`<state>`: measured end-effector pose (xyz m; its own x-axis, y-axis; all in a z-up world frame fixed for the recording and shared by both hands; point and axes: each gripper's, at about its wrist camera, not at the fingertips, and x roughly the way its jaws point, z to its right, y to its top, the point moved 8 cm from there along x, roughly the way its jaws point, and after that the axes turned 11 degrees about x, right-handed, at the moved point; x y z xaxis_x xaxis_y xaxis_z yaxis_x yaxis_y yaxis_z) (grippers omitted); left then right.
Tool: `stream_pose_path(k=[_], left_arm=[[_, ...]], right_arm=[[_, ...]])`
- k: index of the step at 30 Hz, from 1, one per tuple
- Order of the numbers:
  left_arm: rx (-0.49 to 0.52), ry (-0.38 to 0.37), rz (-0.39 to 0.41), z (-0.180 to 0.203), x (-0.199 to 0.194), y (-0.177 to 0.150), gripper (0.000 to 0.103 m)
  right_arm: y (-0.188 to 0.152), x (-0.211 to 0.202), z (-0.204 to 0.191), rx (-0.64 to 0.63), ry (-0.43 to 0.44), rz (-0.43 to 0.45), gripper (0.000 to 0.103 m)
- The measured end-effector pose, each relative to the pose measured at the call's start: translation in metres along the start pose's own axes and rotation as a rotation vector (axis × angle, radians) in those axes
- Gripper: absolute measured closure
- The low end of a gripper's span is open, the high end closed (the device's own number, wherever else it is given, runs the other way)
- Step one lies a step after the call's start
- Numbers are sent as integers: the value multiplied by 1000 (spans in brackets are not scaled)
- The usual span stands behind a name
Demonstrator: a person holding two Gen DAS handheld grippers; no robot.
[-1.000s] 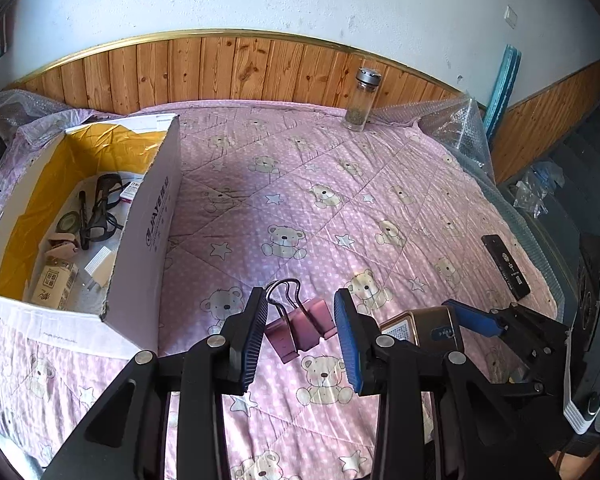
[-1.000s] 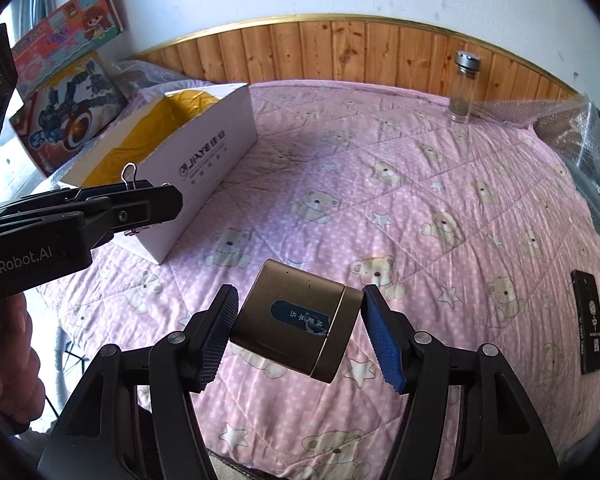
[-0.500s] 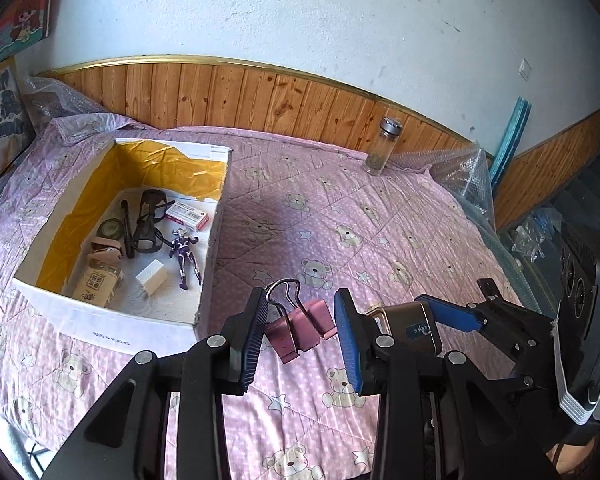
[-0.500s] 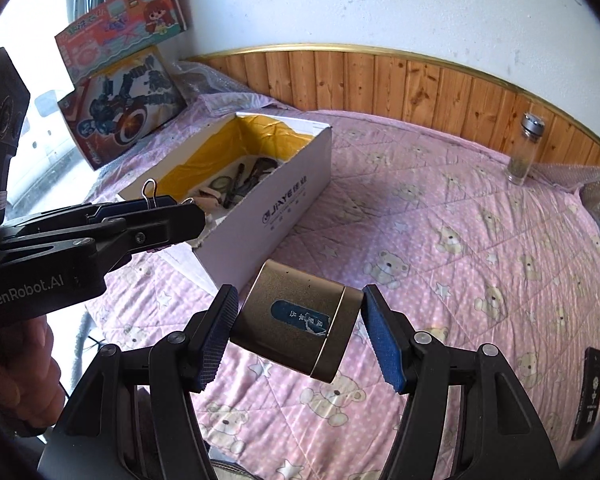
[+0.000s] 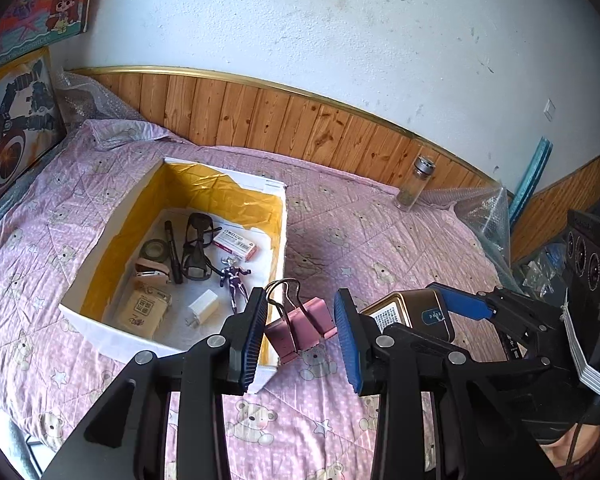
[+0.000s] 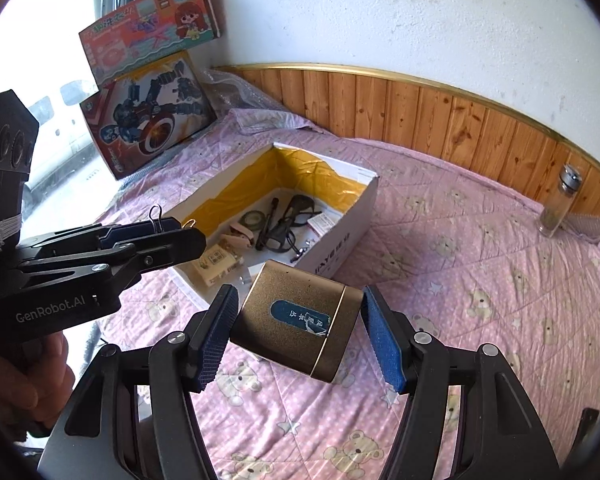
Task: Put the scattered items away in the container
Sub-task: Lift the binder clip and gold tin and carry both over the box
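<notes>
My left gripper [image 5: 300, 320] is shut on a pink binder clip [image 5: 300, 330], held in the air just past the near right corner of the white cardboard box [image 5: 112, 344]. The box has yellow inner walls and holds several small items, among them goggles [image 5: 198, 248] and a toy figure [image 5: 234, 278]. My right gripper [image 6: 300, 320] is shut on a gold tin [image 6: 296, 316] with a blue label, hanging above the pink bear quilt, right of the box [image 6: 340, 240]. In the right wrist view the left gripper [image 6: 180, 236] hovers over the box's near edge.
A glass bottle [image 5: 414, 184] stands by the wooden wall panel at the back right. Two toy boxes [image 6: 148, 116] lean on the wall behind the cardboard box. Bubble wrap [image 5: 484, 216] lies at the bed's right edge. A person's hand [image 6: 20, 380] holds the left gripper.
Both grippers have risen and swung left toward the box, each still holding its item. The inside of the box now shows more fully from above.
</notes>
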<state>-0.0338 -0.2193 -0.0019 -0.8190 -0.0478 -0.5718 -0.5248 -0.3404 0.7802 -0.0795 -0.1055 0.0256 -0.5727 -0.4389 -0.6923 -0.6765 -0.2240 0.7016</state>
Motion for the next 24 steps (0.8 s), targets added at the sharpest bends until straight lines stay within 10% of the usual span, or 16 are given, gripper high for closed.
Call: stream_pose_path(k=[24], left_arm=[[-237,21,-139,-114,65,8,67]], right_arm=[[49,92,-50,-127,124,-119,37]])
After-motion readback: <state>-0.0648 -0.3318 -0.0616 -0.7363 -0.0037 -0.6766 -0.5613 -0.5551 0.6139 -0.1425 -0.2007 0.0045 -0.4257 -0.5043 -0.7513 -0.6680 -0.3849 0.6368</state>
